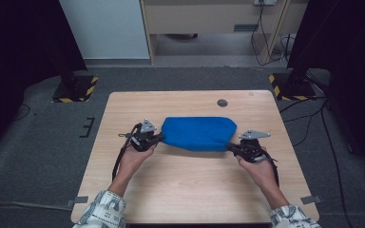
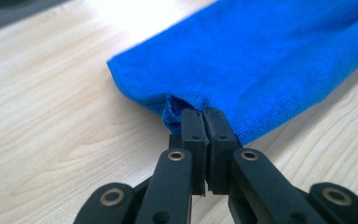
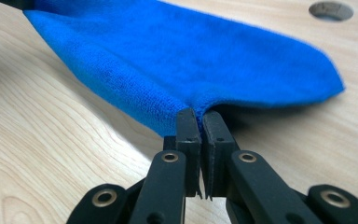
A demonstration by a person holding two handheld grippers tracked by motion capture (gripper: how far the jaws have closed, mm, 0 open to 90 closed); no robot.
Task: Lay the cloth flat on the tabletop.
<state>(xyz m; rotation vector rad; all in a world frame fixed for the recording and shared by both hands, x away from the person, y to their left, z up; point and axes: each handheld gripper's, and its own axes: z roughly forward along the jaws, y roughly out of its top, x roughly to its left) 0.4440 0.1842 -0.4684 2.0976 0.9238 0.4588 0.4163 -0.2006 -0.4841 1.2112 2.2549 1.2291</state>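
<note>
A blue cloth (image 1: 197,133), folded into a flat band, lay across the middle of the wooden surface (image 1: 190,190), its long axis running from the person's left to right. In the high view its far edge was nearly straight and its near edge curved toward the two lower corners. Each of these corners was pinched by a hand-held gripper. The left hand-held gripper (image 1: 158,137) had its jaws closed tight on the cloth's left near corner; in the left gripper view (image 2: 204,122) the fabric bunched into a small pleat just above the black pads, and the cloth (image 2: 261,60) stretched away toward the upper right. The right hand-held gripper (image 1: 232,147) was likewise clamped on the right near corner; in the right gripper view (image 3: 200,122) the hem was drawn down between the pads, with the cloth (image 3: 177,60) spreading away across the grain of the surface (image 3: 51,149). Each gripper was held in one hand, the left hand (image 1: 134,159) and the right hand (image 1: 262,171), with forearms entering from the near edge. A round dark grommet hole (image 1: 222,102) was set in the surface beyond the cloth, well apart from it. Grey carpet (image 1: 43,142) surrounded the surface.
</note>
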